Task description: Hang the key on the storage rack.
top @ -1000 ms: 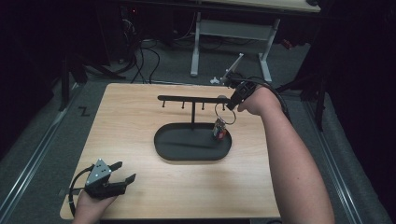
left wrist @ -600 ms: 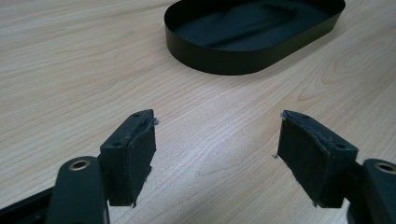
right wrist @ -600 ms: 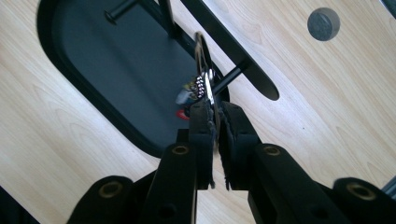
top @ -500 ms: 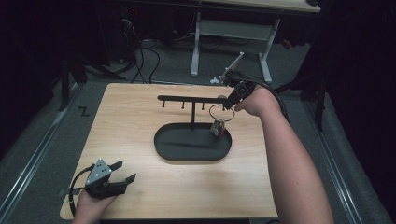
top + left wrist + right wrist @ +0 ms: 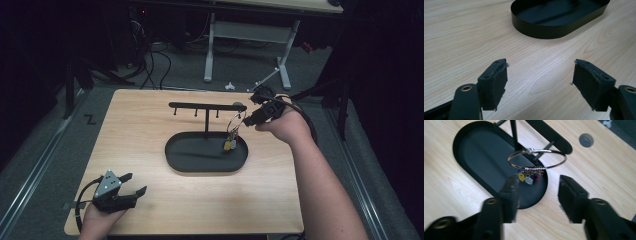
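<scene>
— Right gripper [image 5: 537, 192] has just been opening; its jaws stand apart with nothing between them, just short of the bracelet [image 5: 537, 158]. It has let go.

— And the left gripper [image 5: 539, 80]?

— Low near the table's [image 5: 150, 210] front corner, jaws spread wide over bare wood, gripping nothing.

— Where is the bracelet?

— It hangs from the last peg at the right end of the black stand [image 5: 206, 106], over the right end of the oval tray [image 5: 195, 164]. The stand's bar runs left to right; the ring hangs below it, charms dangling lowest.

— What does the closer view add?

— From above, the bracelet [image 5: 234, 131] is a thin loop with yellowish specks. The right gripper view shows a silver hoop with a wound wire coil and a cluster of charms [image 5: 529, 178]: yellow, white, red, blue.
</scene>
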Tool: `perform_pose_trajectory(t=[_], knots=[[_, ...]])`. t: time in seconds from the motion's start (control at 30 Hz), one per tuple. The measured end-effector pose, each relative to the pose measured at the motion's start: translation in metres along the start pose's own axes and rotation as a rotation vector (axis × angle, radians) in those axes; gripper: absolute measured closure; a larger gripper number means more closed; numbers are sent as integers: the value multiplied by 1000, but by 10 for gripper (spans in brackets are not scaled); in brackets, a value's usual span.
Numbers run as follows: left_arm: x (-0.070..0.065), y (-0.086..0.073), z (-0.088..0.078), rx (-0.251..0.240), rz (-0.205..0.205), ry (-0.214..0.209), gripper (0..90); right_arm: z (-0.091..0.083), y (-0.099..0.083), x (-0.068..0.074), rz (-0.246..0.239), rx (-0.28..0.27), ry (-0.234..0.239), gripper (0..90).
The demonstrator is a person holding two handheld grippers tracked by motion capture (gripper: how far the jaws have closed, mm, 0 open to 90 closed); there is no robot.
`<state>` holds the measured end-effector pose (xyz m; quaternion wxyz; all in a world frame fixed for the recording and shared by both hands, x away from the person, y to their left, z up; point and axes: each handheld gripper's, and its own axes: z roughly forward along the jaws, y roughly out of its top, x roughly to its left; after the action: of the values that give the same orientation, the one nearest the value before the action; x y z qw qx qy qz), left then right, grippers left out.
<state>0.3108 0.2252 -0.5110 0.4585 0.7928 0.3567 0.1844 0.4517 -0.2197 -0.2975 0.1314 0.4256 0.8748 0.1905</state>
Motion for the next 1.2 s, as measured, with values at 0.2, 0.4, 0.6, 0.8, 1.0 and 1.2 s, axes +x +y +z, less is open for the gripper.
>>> perform_pose_trajectory(t=[0.2,0.4,0.6,0.8,1.0,1.2], knots=[[0,0,0,8,1,-2,280,9,-23,1,8,-62,-25,375],[0,-1,0,0,-10,0,279,24,-45,1,43,-121,-22,353],[2,-2,1,2,-6,-7,279,42,-66,2,72,-190,-16,353],[0,-1,0,-7,-12,-12,279,57,-81,3,95,-171,-34,334],[-3,0,2,1,7,-14,279,64,-92,13,75,-221,-106,295],[-1,0,3,-6,-5,-13,279,70,-106,25,90,-276,-114,291]])
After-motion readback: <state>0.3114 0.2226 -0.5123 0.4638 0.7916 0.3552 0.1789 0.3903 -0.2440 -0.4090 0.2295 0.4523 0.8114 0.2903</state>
